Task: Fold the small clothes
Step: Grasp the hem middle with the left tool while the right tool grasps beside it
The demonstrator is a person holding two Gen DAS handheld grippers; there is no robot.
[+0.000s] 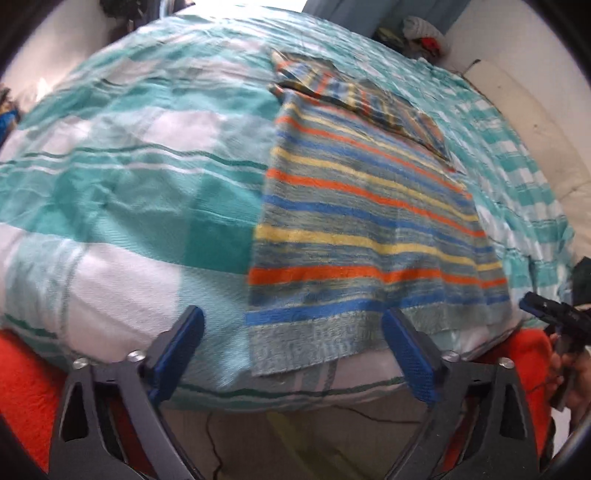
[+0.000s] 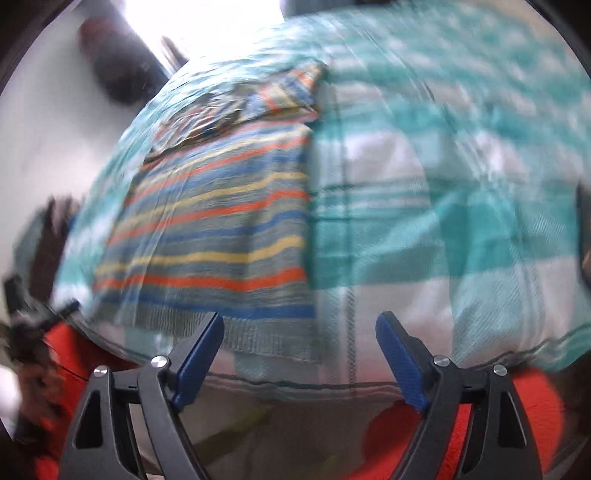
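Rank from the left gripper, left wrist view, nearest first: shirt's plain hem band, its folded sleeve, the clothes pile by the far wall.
From the left gripper, jaws open:
1. Plain hem band of the striped shirt, just ahead, between the fingers at the near bed edge.
2. Folded sleeve, mid-bed, at the shirt's far end.
3. Clothes pile, farthest, upper right beyond the bed.

Home bedroom, lived-in.
Bed [image 1: 129, 206] with teal-and-white checked cover fills the view ahead of the left hand-held gripper [image 1: 291, 332]; striped knit garment [image 1: 362, 221] lies on it. Red blanket [image 1: 26, 387] hangs at the near bed edge, below-left of the gripper. Clothes pile [image 1: 421, 35] sits far ahead-right by a white wall [image 1: 517, 96]. Right-wrist view blurred, same bed.
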